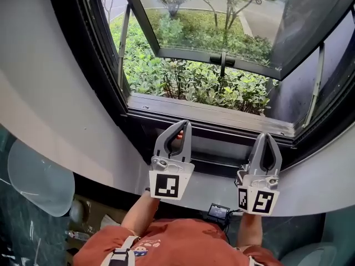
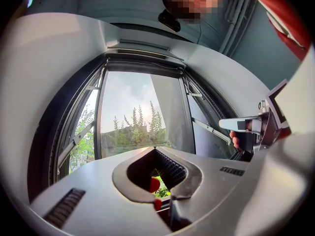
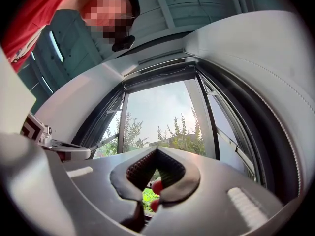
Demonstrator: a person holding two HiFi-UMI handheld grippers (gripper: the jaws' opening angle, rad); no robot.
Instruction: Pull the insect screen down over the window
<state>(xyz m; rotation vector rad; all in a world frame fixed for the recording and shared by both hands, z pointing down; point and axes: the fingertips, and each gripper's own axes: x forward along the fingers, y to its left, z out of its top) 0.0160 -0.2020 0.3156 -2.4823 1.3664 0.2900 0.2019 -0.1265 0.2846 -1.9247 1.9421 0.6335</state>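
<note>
The dark-framed window (image 1: pixel 211 115) stands open, its glass sash (image 1: pixel 222 60) swung outward over green shrubs. No mesh covers the opening in any view. A dark bar (image 2: pixel 142 65) runs along the top of the opening, seen too in the right gripper view as the bar (image 3: pixel 157 72). My left gripper (image 1: pixel 183 125) is shut and empty, its tips raised in front of the lower frame. My right gripper (image 1: pixel 267 137) is beside it, also shut on nothing. Both point up at the opening: left gripper (image 2: pixel 155 149), right gripper (image 3: pixel 157 149). Neither touches the frame.
A curved white surround (image 1: pixel 66 121) encloses the window. Metal stay arms (image 1: pixel 123 43) hold the sash on both sides. A small black device (image 1: pixel 219 210) sits under the sill by my body. A pale translucent round shape (image 1: pixel 39 176) lies at lower left.
</note>
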